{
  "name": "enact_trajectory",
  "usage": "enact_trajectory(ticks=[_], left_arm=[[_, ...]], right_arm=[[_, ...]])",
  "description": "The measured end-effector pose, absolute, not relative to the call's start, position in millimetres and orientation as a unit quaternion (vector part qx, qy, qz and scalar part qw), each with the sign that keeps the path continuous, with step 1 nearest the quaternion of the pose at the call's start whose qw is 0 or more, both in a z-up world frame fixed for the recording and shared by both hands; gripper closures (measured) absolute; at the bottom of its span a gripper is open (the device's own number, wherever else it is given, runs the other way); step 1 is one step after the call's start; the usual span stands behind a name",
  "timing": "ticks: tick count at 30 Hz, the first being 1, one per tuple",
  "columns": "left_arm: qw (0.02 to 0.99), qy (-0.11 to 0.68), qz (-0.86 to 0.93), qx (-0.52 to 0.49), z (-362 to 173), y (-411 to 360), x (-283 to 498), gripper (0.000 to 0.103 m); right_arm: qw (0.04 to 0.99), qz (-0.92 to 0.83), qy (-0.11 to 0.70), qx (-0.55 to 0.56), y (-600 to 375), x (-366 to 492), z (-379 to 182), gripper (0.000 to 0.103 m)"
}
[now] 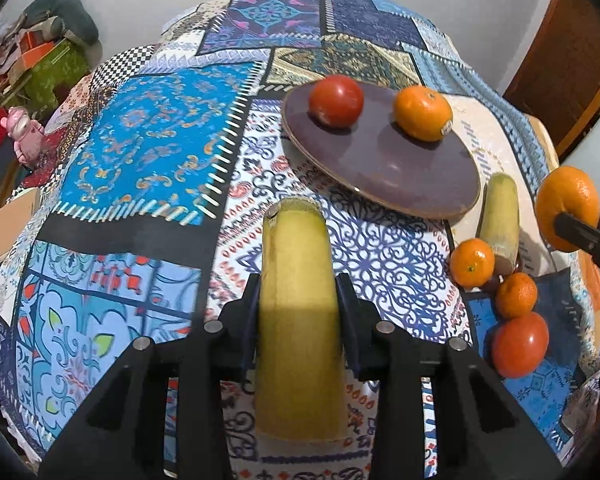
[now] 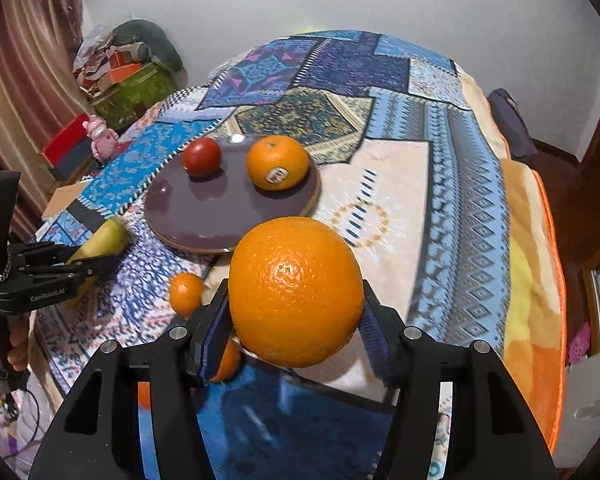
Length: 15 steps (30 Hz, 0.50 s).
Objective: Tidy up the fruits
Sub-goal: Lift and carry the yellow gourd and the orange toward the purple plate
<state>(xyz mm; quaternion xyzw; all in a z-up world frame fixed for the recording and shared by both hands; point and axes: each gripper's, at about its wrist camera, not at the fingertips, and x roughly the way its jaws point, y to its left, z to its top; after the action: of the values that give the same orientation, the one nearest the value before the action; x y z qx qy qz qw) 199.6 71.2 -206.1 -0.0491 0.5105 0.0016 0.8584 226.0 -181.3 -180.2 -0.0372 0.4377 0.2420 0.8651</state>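
My left gripper (image 1: 300,284) is shut on a yellow banana (image 1: 298,320) and holds it above the patterned cloth, short of the round brown plate (image 1: 396,168). The plate holds a red tomato (image 1: 335,100) and an orange (image 1: 422,113). My right gripper (image 2: 294,304) is shut on a large orange (image 2: 296,292), held above the cloth in front of the plate (image 2: 220,212). In the left wrist view the large orange (image 1: 566,206) shows at the right edge. A second banana (image 1: 500,220), two small mandarins (image 1: 472,262) and a tomato (image 1: 520,344) lie right of the plate.
The patchwork cloth (image 1: 148,148) covers a bed or table. Boxes and clutter (image 2: 120,76) and a pink toy (image 2: 100,136) stand at the far left. A wooden door (image 1: 572,60) is at the right. A cardboard piece (image 1: 8,232) lies at the left edge.
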Motion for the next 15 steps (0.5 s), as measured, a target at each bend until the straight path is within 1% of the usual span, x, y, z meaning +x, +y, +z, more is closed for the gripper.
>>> enact_trajectory(ticks=[9, 15], left_arm=[[0.875, 0.481, -0.015, -0.056, -177, 72, 217, 0.068], [0.878, 0.475, -0.021, -0.048, -172, 69, 229, 0.069]], right_arm=[[0.861, 0.257, 0.436, -0.046, -152, 238, -178, 0.048], [0.857, 0.265, 0.438, -0.055, -136, 246, -181, 0.048]])
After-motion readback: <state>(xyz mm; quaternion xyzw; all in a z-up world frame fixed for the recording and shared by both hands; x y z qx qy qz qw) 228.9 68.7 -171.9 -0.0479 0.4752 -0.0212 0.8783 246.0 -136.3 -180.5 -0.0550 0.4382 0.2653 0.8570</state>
